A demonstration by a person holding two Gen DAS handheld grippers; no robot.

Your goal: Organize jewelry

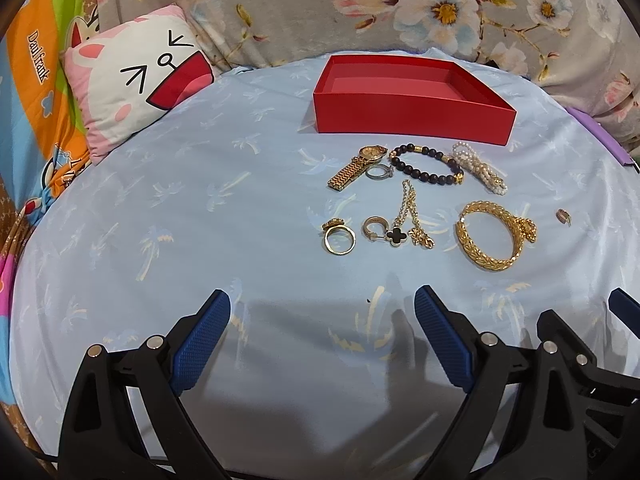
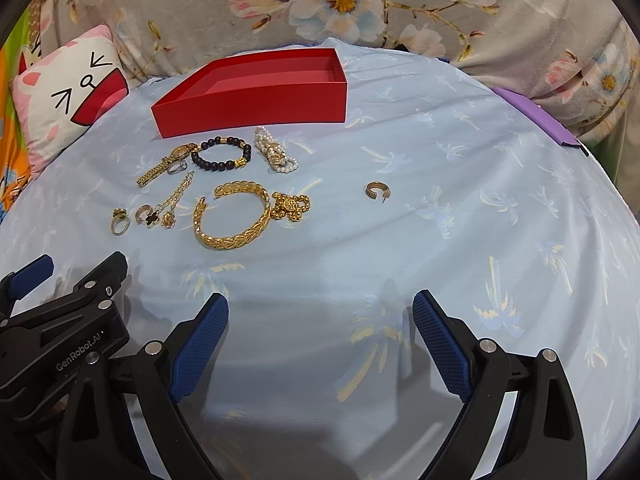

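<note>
An empty red box (image 1: 412, 114) (image 2: 256, 110) sits on the light blue cloth. In front of it lie a gold watch (image 1: 356, 168) (image 2: 166, 164), a dark bead bracelet (image 1: 426, 164) (image 2: 220, 154), a pearl bracelet (image 1: 480, 166) (image 2: 276, 154), a silver ring (image 1: 378, 172), a gold chain with a black clover (image 1: 410, 220), two gold rings (image 1: 339, 238), a gold bangle (image 1: 490, 236) (image 2: 232, 216) and a lone earring (image 1: 563, 216) (image 2: 376, 191). My left gripper (image 1: 322, 344) and right gripper (image 2: 320, 344) are open and empty, near the front, apart from the jewelry.
A cartoon-face pillow (image 1: 136, 80) lies at the left. A floral blanket (image 1: 400, 8) is bunched behind the box. A purple strip (image 2: 536, 116) edges the cloth at the right. The right gripper shows at the left view's right edge (image 1: 580, 360).
</note>
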